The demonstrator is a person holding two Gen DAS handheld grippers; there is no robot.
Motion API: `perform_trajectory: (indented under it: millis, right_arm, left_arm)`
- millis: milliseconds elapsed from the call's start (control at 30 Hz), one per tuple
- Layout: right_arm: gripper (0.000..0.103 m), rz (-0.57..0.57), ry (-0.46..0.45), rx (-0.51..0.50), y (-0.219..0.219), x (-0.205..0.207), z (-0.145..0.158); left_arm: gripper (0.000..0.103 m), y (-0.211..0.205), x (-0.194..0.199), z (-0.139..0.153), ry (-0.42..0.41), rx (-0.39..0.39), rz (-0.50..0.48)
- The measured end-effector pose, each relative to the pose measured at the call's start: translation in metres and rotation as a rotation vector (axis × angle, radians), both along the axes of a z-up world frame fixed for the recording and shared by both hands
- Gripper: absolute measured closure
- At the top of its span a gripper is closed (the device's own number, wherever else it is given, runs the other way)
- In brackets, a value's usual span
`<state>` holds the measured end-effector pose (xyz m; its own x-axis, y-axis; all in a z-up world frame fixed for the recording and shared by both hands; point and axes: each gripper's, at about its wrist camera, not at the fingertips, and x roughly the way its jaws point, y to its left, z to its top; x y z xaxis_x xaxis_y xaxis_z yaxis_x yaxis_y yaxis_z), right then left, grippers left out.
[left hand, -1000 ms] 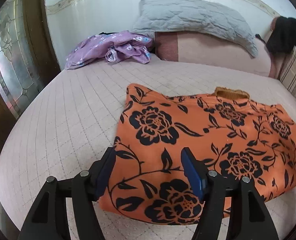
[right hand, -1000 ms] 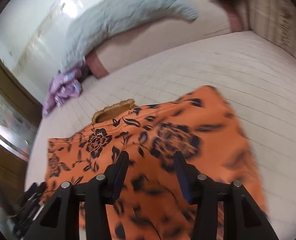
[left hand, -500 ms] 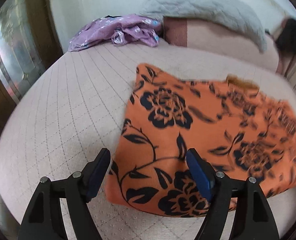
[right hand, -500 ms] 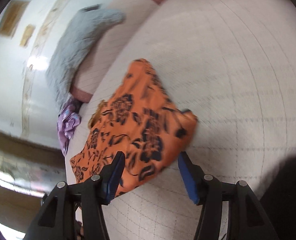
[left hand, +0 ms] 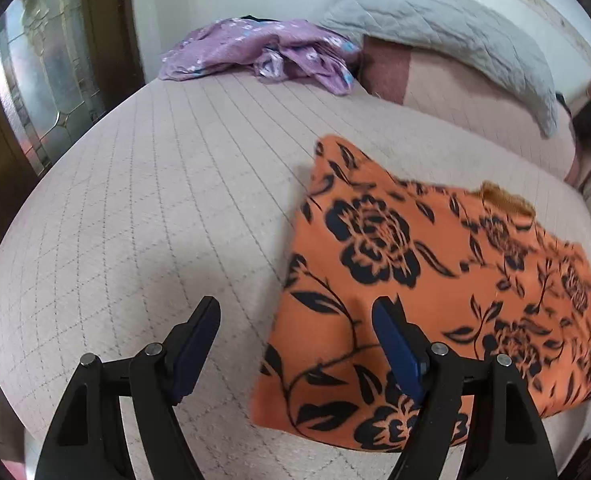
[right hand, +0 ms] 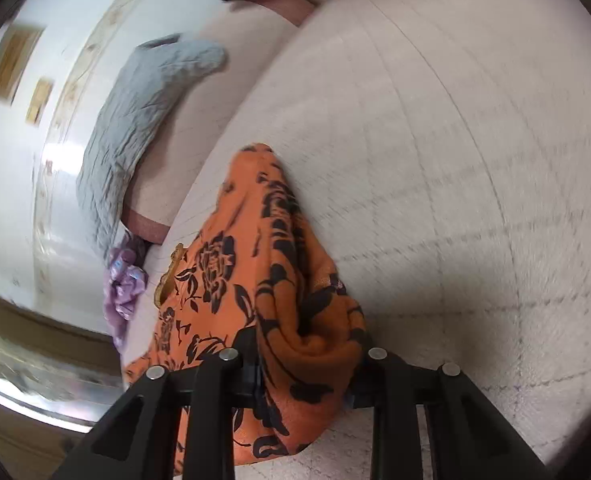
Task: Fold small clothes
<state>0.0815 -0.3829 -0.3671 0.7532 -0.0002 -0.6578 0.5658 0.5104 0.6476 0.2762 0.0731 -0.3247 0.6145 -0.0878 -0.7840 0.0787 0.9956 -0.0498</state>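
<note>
We see the orange floral garment (left hand: 435, 280) lying on the quilted bed cover (left hand: 155, 208), spread mostly flat toward the right of the left wrist view, its tan collar edge (left hand: 503, 196) at the far side. Our left gripper (left hand: 295, 344) hovers over the near left corner of the cloth with its fingers spread wide: the right blue pad (left hand: 395, 352) sits above the orange fabric, while the left pad (left hand: 195, 348) sits above bare cover, beside the garment's edge. Our right gripper (right hand: 303, 364) has its fingers drawn in around a bunched fold of the same garment (right hand: 279, 288), which fills the gap between them and drapes away toward the far end; the pads themselves are hidden by cloth. A purple garment (left hand: 263, 52) lies crumpled at the far edge, well apart, beside a grey quilted pillow (left hand: 447, 28).
</note>
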Motion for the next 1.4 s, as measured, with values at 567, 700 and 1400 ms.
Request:
perform_trajectory:
  millis: [567, 700, 1400]
  right_arm:
    - [0.080, 0.450, -0.197, -0.256, 0.218, 0.107, 0.135]
    - [0.080, 0.593, -0.129, -0.213, 0.290, 0.137, 0.094]
    - [0.056, 0.642, -0.148, -0.226, 0.238, 0.081, 0.062]
  left_arm:
    - [0.024, 0.129, 0.011, 0.038, -0.094, -0.022, 0.409]
    - [0.024, 0.146, 0.009, 0.040, -0.099, -0.044, 0.444]
    - [0.024, 0.040, -0.012, 0.060, -0.206, -0.119, -0.023]
